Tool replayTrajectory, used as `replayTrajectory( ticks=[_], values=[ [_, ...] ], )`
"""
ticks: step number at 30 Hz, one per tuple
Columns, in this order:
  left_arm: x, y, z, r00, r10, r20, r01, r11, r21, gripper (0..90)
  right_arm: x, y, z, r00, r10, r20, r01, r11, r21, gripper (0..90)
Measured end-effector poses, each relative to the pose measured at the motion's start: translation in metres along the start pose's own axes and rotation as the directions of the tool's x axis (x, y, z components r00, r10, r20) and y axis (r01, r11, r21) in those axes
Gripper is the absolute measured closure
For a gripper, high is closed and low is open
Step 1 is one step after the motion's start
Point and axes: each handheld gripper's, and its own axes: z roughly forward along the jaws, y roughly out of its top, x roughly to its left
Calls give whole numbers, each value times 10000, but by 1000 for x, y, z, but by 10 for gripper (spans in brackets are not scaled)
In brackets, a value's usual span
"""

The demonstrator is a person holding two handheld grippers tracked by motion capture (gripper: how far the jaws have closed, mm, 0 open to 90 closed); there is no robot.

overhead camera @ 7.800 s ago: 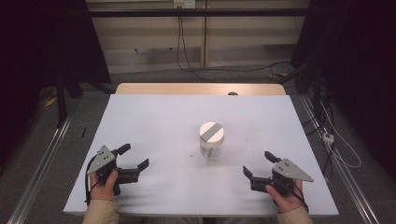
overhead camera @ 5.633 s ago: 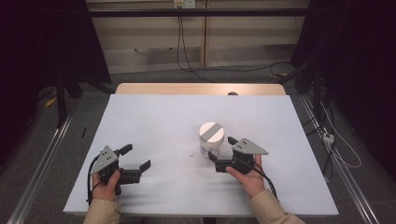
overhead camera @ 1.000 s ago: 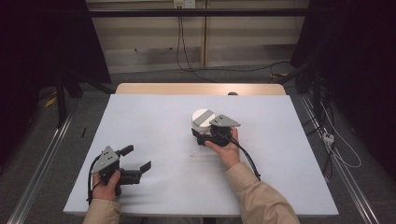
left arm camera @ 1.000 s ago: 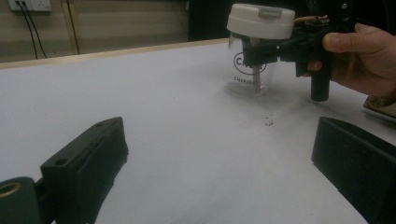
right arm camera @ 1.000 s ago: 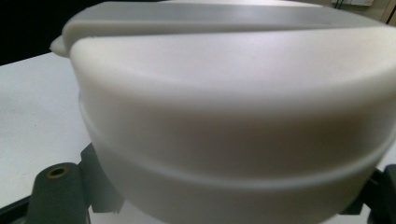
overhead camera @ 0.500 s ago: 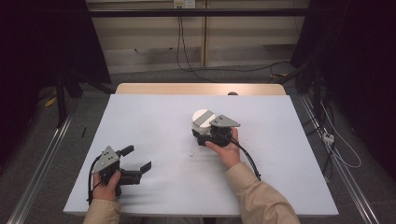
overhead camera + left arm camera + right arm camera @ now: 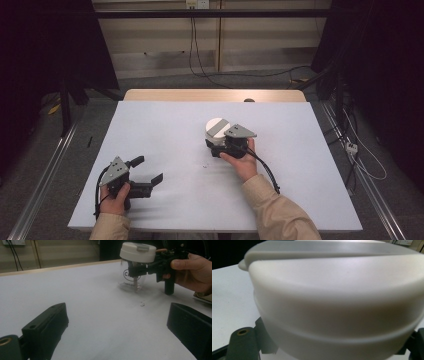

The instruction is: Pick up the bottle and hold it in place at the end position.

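On table (image 7: 165,125), R gripper (image 7: 218,148) clamping jar (image 7: 216,131), L gripper (image 7: 148,174) open

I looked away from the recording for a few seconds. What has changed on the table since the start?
The right gripper moved from the table's near right edge to the clear jar, closed on it below the white lid, and shifted it slightly farther away. The left gripper stayed open at the near left.

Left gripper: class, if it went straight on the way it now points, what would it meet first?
Probably bare table at first; the left gripper is open and empty. Farther along, slightly right, stands the clear jar held by the right gripper. Depth is uncertain.
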Motion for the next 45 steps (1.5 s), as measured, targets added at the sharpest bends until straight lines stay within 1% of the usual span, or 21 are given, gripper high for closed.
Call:
replayTrajectory(
  ticks=[4,7,10,12,16,18,20,24,25,27,28,29,33,34,35,42,45],
  values=[
    [-2,1,2,10000,26,62,-26,10000,12,32,1,0,-1,9999,-107,-14,107,9999,-6,187],
    [-3,1,4,9999,-3,116,3,10000,-8,32,0,-1,-2,10000,2,-25,-2,10000,-62,187],
    [-4,2,6,9999,-19,140,19,10000,-15,32,0,-2,-2,10000,-38,-37,38,10000,-61,187],
    [-5,4,8,9998,-149,143,150,9998,-105,33,1,-2,-2,10000,-82,-28,82,9999,-68,188],
    [-6,6,12,9996,-236,127,238,9996,-158,32,1,-2,-2,9999,-120,-40,120,9999,-72,187],
    [-7,9,15,9996,-220,179,223,9996,-144,34,1,-2,-2,9999,-131,-46,131,9999,-76,187],
    [-9,12,18,9994,-317,172,320,9993,-182,36,1,-2,-2,9998,-179,-70,179,9998,-83,187],
    [-12,18,27,9988,-349,334,357,9991,-228,37,0,-2,-3,9998,-188,-79,187,9998,-103,188],
    [-13,20,30,9990,-267,372,273,9995,-158,39,0,-2,-3,9998,-183,-75,183,9998,-95,187],
    [-15,21,33,9989,-310,365,315,9994,-136,44,0,-2,-3,9998,-172,-73,171,9998,-90,188],
    [-17,22,39,9988,-272,416,274,9996,-39,44,0,-2,-3,9998,-191,-74,191,9998,-90,188],
    [-19,23,42,9988,-303,374,303,9995,22,44,0,-2,-3,9998,-201,-79,200,9998,-91,187],
    [-21,25,48,9983,-266,527,261,9996,99,51,1,-2,-3,9997,-221,-70,220,9997,-84,188],
    [-21,26,52,9974,-325,638,319,9994,117,51,1,-2,-3,9997,-229,-81,228,9997,-82,188],
    [-21,27,53,9973,-340,654,332,9994,127,51,1,-2,-3,9997,-223,-82,222,9997,-82,187],
    [-24,33,63,9985,-299,448,294,9995,130,55,0,-2,-3,9998,-170,-101,169,9998,-51,187],
    [-24,36,66,9989,-250,407,248,9997,60,101,0,-2,-3,9998,-166,-109,165,9998,-52,187]
  ],
)
